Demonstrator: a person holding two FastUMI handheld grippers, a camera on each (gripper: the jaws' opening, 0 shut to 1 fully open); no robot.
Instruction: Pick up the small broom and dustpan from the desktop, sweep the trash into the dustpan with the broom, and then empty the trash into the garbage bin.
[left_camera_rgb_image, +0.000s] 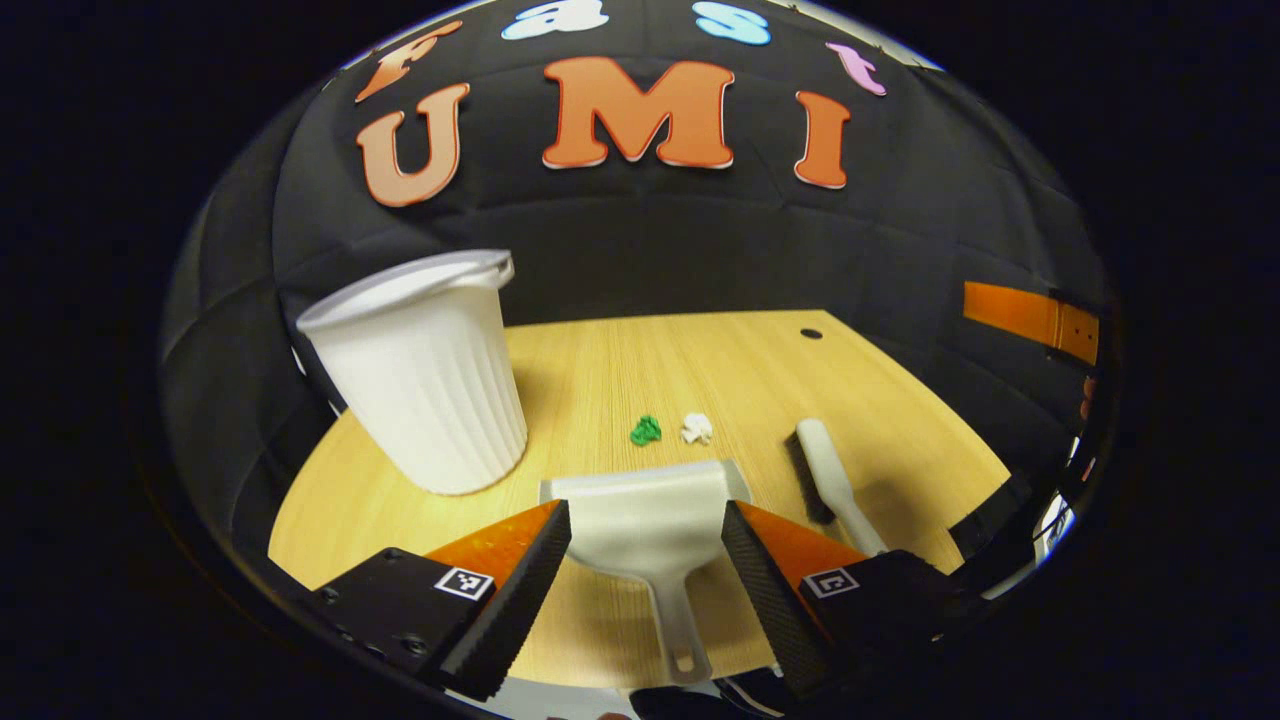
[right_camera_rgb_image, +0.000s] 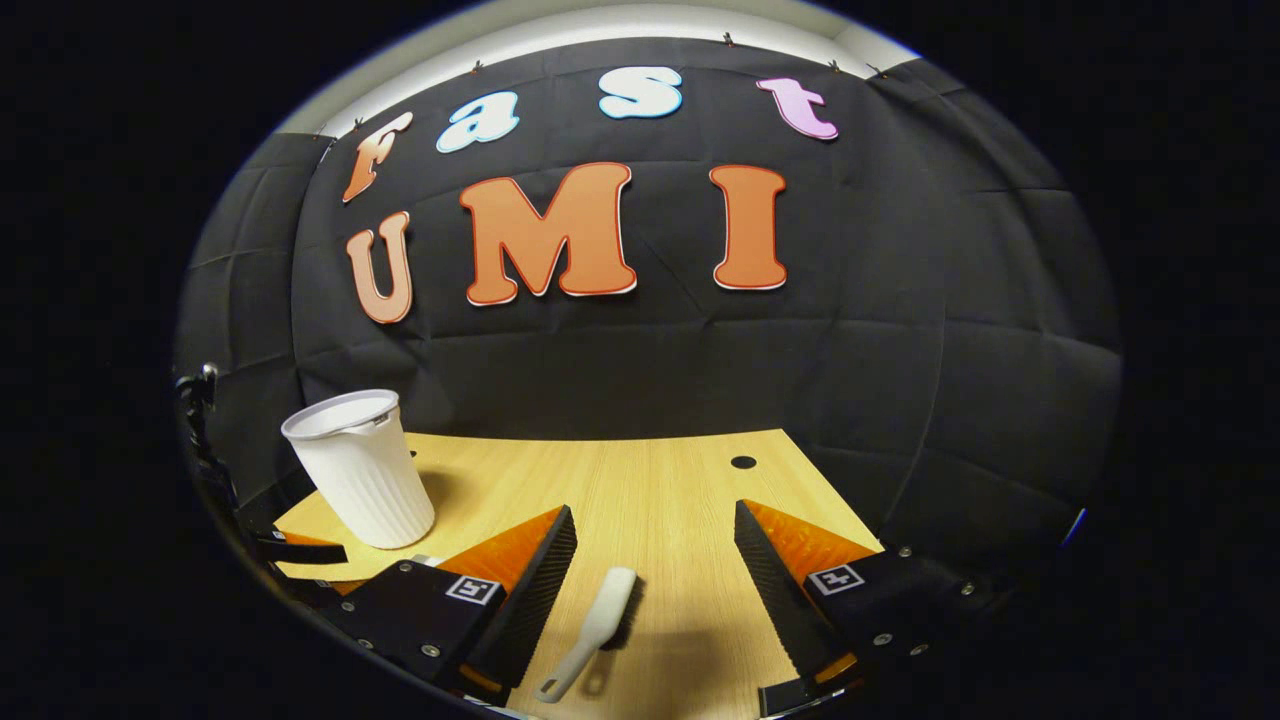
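Observation:
In the left gripper view a white dustpan (left_camera_rgb_image: 650, 520) lies flat on the wooden desktop (left_camera_rgb_image: 620, 370), its handle pointing toward me. My left gripper (left_camera_rgb_image: 645, 545) is open, with a finger on each side of the pan and neither touching it. Beyond the pan lie a green scrap (left_camera_rgb_image: 646, 430) and a white scrap (left_camera_rgb_image: 697, 428). A white broom with dark bristles (left_camera_rgb_image: 826, 480) lies to the right. In the right gripper view that broom (right_camera_rgb_image: 597, 630) lies between the fingers of my open right gripper (right_camera_rgb_image: 655, 565), untouched. The white ribbed bin (left_camera_rgb_image: 425, 370) (right_camera_rgb_image: 358, 468) stands upright at the left.
A small dark hole (left_camera_rgb_image: 811, 333) (right_camera_rgb_image: 743, 462) sits in the desktop near its far edge. The black cloth wall rises behind the desk. At the left edge of the right gripper view, part of the other gripper (right_camera_rgb_image: 300, 548) shows beside the bin.

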